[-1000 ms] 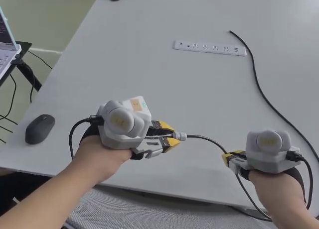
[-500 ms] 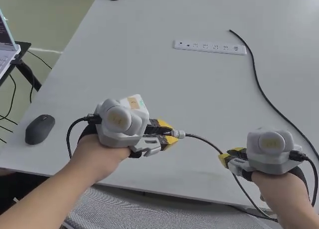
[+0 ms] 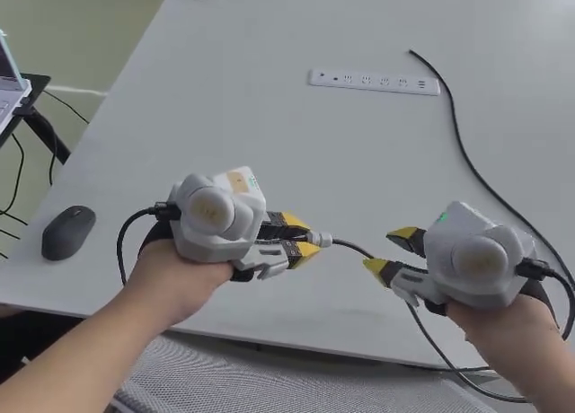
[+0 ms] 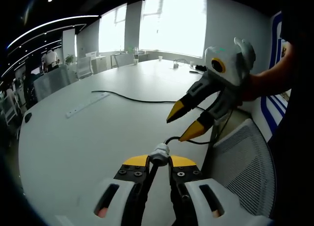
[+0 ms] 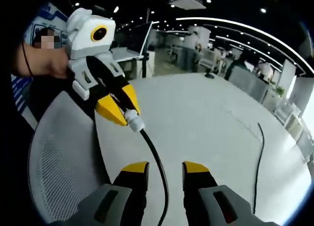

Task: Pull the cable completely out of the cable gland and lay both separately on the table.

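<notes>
A small white cable gland [image 3: 322, 240] with a black cable [image 3: 352, 247] running out of it is held over the table's near edge. My left gripper [image 3: 304, 237] is shut on the gland [image 4: 159, 152], which sits between its yellow tips [image 4: 159, 161]. The cable [image 5: 156, 162] drops from the gland [image 5: 133, 121] and passes loosely between the jaws of my right gripper [image 5: 165, 168], which stand apart. My right gripper [image 3: 391, 251] is open, a little to the right of the gland, and faces the left gripper [image 5: 115, 107]. The right gripper [image 4: 182, 126] also appears in the left gripper view.
A white power strip [image 3: 374, 81] lies at the far middle of the grey table [image 3: 269, 126], with a black cord [image 3: 467, 153] curving along the right side. A dark mouse [image 3: 67, 231] sits at the left edge. A mesh chair [image 3: 225, 377] stands below the near edge.
My right gripper has opened and let go of the cable, then turned and risen toward the gland. The left gripper has stayed shut on the gland, nearly still.
</notes>
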{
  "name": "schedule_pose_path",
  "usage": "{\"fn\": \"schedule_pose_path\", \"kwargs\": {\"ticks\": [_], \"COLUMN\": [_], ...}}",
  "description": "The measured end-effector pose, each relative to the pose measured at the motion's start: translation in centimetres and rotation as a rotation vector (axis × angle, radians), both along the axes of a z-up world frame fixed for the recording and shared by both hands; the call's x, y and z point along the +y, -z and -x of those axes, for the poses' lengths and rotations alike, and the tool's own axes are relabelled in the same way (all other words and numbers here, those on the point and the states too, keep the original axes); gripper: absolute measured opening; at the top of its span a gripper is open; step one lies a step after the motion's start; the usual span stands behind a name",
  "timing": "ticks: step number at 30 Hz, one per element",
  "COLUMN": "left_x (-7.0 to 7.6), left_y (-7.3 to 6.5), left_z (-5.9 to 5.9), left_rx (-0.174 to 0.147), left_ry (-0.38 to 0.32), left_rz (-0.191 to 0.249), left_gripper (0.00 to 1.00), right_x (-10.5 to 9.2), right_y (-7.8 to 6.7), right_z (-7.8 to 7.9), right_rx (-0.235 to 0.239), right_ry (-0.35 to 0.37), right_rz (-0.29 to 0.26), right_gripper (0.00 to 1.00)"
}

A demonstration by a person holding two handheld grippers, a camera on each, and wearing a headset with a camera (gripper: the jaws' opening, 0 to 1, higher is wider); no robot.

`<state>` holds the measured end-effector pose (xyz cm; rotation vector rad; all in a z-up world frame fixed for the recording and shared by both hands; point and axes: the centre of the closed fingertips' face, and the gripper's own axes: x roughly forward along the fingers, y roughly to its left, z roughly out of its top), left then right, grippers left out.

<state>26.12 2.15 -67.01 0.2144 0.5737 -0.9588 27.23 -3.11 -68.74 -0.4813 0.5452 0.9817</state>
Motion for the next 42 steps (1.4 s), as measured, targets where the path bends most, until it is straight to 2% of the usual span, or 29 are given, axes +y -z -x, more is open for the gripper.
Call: {"fn": "schedule_pose_path", "kwargs": {"ticks": [1,6,10,15,23,33,38,42], "left_x": [0.1,0.2,0.2,0.1,0.0,-0.1,-0.1,0.0], "left_y": [0.0,-0.1,0.0,-0.1,-0.2,-0.3,-0.4,-0.5], "left_z": [0.0,0.1,0.1,0.1,0.1,-0.2,-0.4,-0.7], "left_rx": [0.000,0.000,0.002,0.007,0.005,-0.001,-0.005,-0.008], "left_ry": [-0.001,-0.002,-0.003,-0.003,0.001,-0.001,0.001,-0.005], "left_rz": [0.000,0.003,0.002,0.016,0.032,0.037,0.039,0.040], "left_gripper": [0.16,0.16,0.16,0.16,0.16,0.16,0.16,0.16], "right_x": [0.7,2.6,3.4,3.7,4.1,3.9,3.8,3.2], "right_y": [-0.2,0.0,0.1,0.2,0.0,0.0,0.0,0.3], "right_z": [0.2,0.3,0.4,0.2,0.3,-0.1,-0.4,-0.9], "right_rx": [-0.014,-0.033,-0.058,-0.087,-0.103,-0.095,-0.067,-0.045], "right_ry": [-0.031,-0.082,-0.118,-0.141,-0.174,-0.145,-0.110,-0.067], "right_rz": [0.012,0.037,0.060,0.086,0.089,0.061,0.030,0.031], "right_gripper": [0.23,0.21,0.18,0.11,0.04,0.01,0.01,0.01]}}
